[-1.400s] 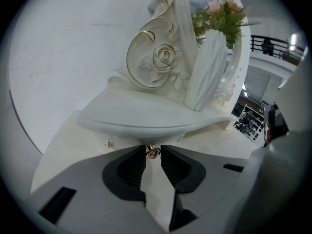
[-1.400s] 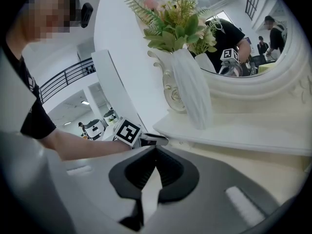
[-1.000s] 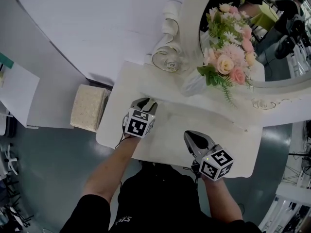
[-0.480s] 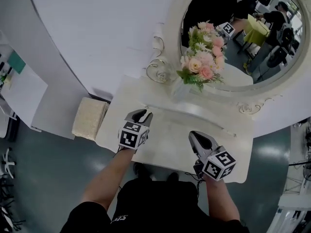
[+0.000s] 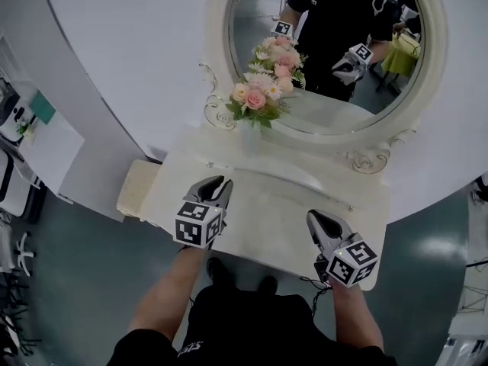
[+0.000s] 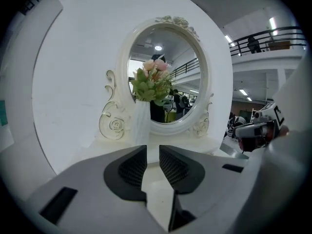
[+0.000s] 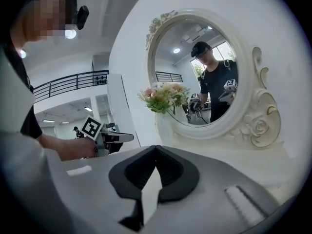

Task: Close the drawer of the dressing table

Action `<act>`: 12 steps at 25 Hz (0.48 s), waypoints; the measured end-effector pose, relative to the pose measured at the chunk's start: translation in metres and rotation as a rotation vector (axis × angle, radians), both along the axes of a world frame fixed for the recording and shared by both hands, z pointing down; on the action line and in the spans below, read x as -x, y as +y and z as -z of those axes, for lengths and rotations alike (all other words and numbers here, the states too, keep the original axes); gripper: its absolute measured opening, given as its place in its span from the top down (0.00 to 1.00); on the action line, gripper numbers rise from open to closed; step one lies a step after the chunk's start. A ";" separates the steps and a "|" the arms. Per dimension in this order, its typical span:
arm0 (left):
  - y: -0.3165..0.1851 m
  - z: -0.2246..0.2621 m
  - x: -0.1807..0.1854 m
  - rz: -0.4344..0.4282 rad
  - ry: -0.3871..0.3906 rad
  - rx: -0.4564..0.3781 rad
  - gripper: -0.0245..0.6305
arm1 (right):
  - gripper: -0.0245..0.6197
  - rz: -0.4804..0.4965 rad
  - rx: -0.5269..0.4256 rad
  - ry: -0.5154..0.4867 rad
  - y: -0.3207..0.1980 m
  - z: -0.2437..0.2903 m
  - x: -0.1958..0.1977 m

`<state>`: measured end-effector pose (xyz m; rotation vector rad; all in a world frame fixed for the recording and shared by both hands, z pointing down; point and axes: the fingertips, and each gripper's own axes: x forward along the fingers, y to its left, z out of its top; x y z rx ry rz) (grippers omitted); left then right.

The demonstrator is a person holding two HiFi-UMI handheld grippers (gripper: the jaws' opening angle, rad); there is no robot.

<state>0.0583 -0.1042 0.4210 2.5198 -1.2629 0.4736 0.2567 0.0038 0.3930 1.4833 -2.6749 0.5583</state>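
The white dressing table (image 5: pixel 274 204) stands below me, and its top hides the drawer in every view. My left gripper (image 5: pixel 216 186) hovers over the top's left front. Its jaws are closing with a narrow gap still between the pads (image 6: pixel 130 168) and nothing in it. My right gripper (image 5: pixel 317 219) hangs over the right front with its tips together on nothing. In its own view the left gripper (image 6: pixel 152 151) points at the mirror (image 6: pixel 165 82). The right gripper (image 7: pixel 156 150) points the same way, with the left gripper (image 7: pixel 116 138) beside it.
An oval mirror (image 5: pixel 328 52) in a carved white frame rises at the table's back. A white vase (image 5: pixel 248 134) of pink flowers (image 5: pixel 261 90) stands before it. A cream cushioned stool (image 5: pixel 136 191) sits left of the table, by a white panel (image 5: pixel 46 147).
Both grippers have drawn back towards the table's front edge and spread apart. The head view has tipped up, so the whole mirror now shows.
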 end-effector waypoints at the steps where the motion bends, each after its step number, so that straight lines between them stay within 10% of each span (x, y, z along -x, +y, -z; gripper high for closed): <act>1: 0.007 0.006 -0.007 0.010 0.008 -0.008 0.84 | 0.95 -0.001 -0.005 -0.003 0.005 0.001 -0.012; 12: 0.061 0.048 -0.049 0.007 0.067 -0.075 0.91 | 0.95 -0.134 -0.170 -0.008 0.025 0.042 -0.078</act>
